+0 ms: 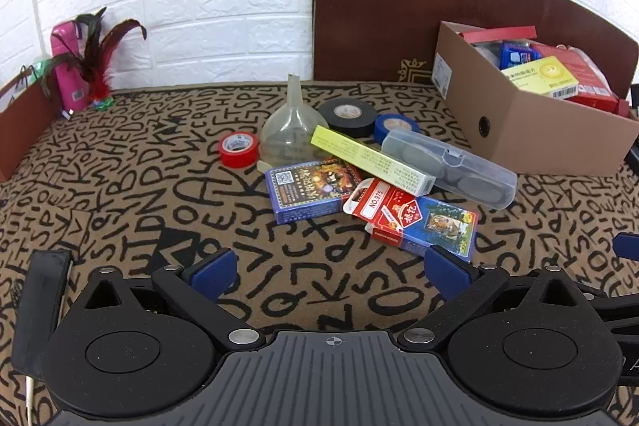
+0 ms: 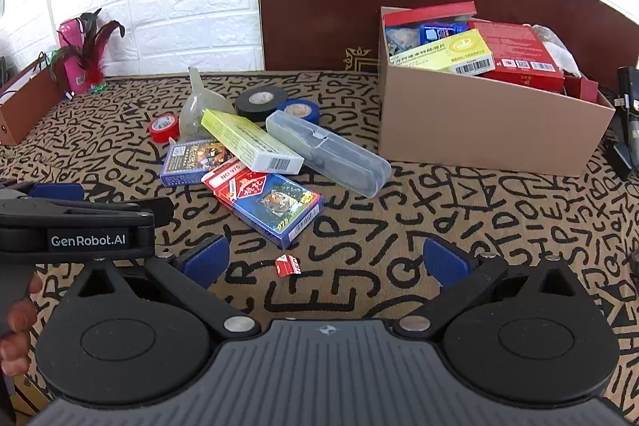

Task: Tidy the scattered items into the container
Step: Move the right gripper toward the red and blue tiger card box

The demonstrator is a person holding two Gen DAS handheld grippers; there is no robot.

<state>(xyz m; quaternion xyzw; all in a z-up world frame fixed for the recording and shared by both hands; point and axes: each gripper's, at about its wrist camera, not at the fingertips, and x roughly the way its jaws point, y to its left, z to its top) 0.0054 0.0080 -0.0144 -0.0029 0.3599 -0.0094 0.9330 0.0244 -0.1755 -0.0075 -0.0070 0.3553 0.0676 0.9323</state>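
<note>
While both grippers, left (image 1: 335, 270) and right (image 2: 325, 262), hover jaws wide, tapes (image 1: 350, 111), funnel (image 1: 291, 130), card packs (image 2: 275, 204) crowd before box (image 2: 479, 130); pack reads "NO.975"

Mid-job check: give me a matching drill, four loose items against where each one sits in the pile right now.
Items:
1. red tape roll
2. clear plastic funnel
3. yellow-green carton
4. transparent hard case

Places:
A. nearest the cardboard box
B. far left edge of the pile
C. lying across the card packs
D. spout up, between the red and black tape rolls

Pairs: 1-B, 2-D, 3-C, 4-A
</note>
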